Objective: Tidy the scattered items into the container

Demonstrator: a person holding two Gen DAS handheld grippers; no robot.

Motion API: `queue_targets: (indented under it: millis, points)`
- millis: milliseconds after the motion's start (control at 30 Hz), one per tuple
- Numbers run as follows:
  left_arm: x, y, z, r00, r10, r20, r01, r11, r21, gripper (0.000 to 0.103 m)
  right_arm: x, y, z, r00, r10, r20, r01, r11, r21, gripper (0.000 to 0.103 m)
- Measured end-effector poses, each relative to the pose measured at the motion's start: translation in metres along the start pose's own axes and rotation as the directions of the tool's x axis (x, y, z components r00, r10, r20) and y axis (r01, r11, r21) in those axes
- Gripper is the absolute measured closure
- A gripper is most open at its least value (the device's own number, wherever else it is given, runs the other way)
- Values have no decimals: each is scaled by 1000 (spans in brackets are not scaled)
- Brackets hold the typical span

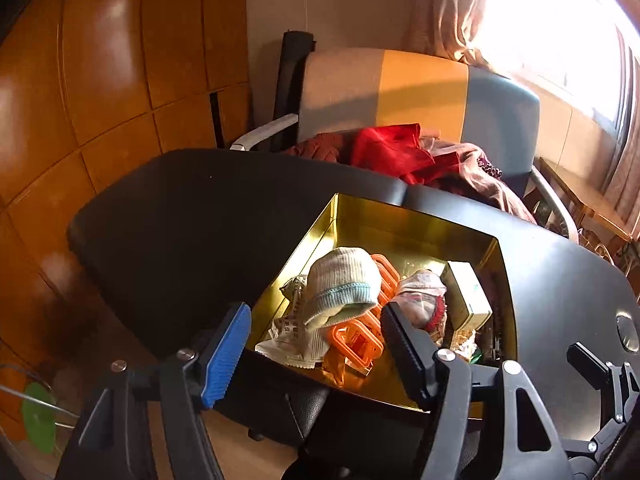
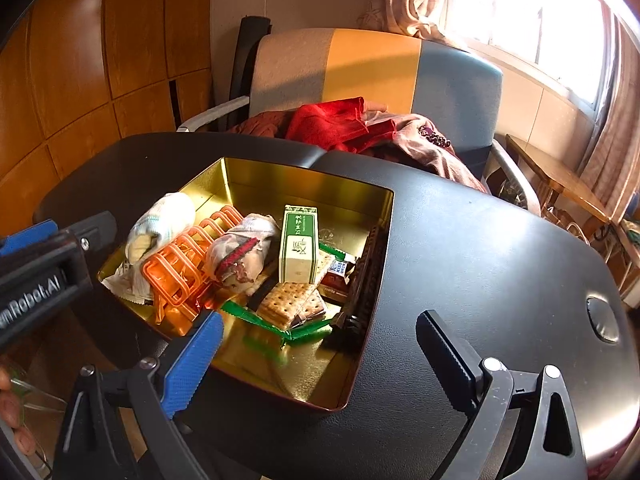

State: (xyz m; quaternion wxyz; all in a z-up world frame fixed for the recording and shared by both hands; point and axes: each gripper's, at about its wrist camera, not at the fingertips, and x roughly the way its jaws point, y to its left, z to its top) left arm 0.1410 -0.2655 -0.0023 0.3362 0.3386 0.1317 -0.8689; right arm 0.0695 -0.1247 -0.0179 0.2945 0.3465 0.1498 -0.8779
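Sock [image 1: 344, 288] just ahead of left hand-held gripper [image 1: 316, 336], atop orange rack [image 1: 360, 340] inside tin [image 1: 400, 220]. Soft, light, non-slip; best pinched at bunched cuff. Jaws apart, empty. Right hand-held gripper [image 2: 320, 344] wide apart over tin's near corner, empty too.

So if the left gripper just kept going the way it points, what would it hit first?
Probably the orange plastic rack in the gold tin, which lies right between the open left gripper fingers, with the rolled sock just beyond. Depth is hard to judge here.
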Motion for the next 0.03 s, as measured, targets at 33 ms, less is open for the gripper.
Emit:
queue_targets:
  millis: [33]
  points:
    - [2,1,0,1000,-4,-8,4,1000,-4,34,0,0,0,1000,-1,2,1,1000,0,5]
